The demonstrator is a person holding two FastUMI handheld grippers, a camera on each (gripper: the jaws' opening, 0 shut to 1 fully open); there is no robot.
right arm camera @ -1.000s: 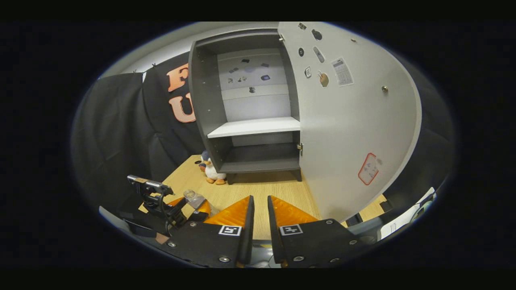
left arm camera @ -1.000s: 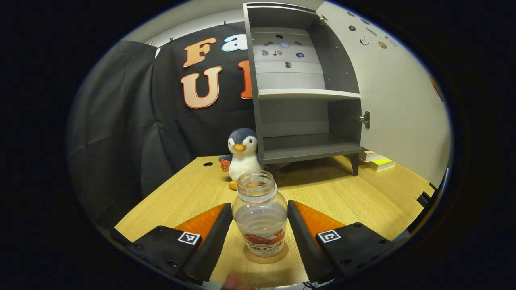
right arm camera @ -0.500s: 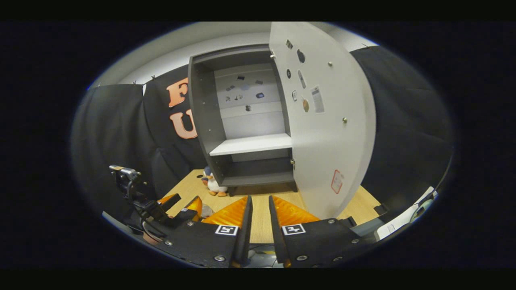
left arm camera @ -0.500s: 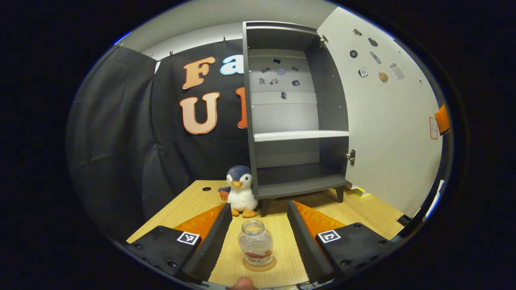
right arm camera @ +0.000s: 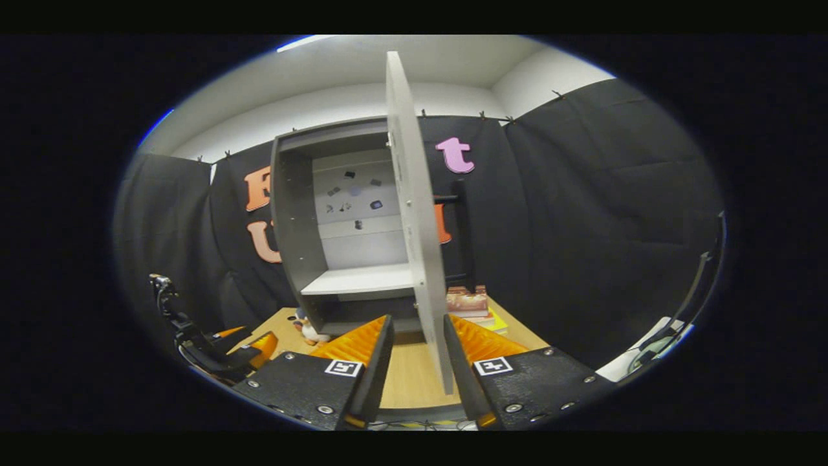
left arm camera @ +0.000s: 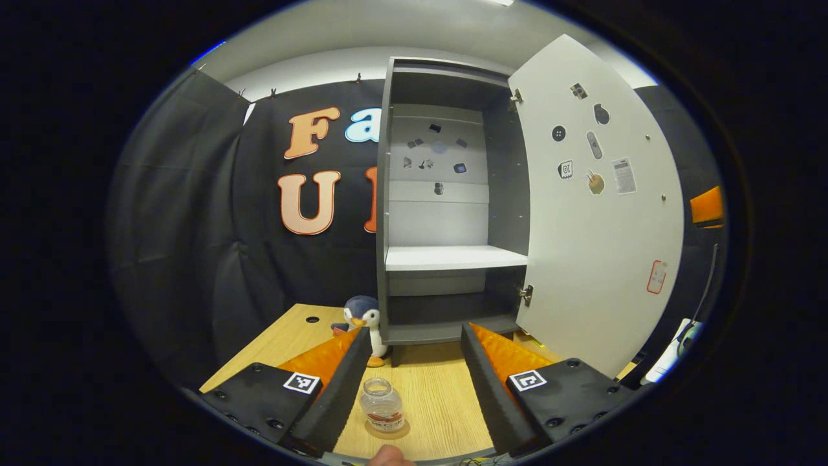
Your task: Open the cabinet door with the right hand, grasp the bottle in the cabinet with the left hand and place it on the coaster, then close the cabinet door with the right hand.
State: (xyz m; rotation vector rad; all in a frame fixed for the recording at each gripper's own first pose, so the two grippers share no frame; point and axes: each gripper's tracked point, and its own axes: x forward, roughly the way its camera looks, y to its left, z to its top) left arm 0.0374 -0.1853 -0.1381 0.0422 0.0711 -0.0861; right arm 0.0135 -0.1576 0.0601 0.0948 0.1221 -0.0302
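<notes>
The bottle stood on the coaster near the table's front edge, free between the spread fingers of the open left gripper. The right gripper was open too, its fingers straddling the door's free edge without visibly pressing. To close well, push the door's outer face steadily toward the cabinet, following the hinge arc.

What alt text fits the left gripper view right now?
An uncapped clear bottle stands on a round coaster on the wooden table, between the open left gripper's fingers and untouched by them. Behind stand a plush penguin and a grey cabinet, its door open.
</notes>
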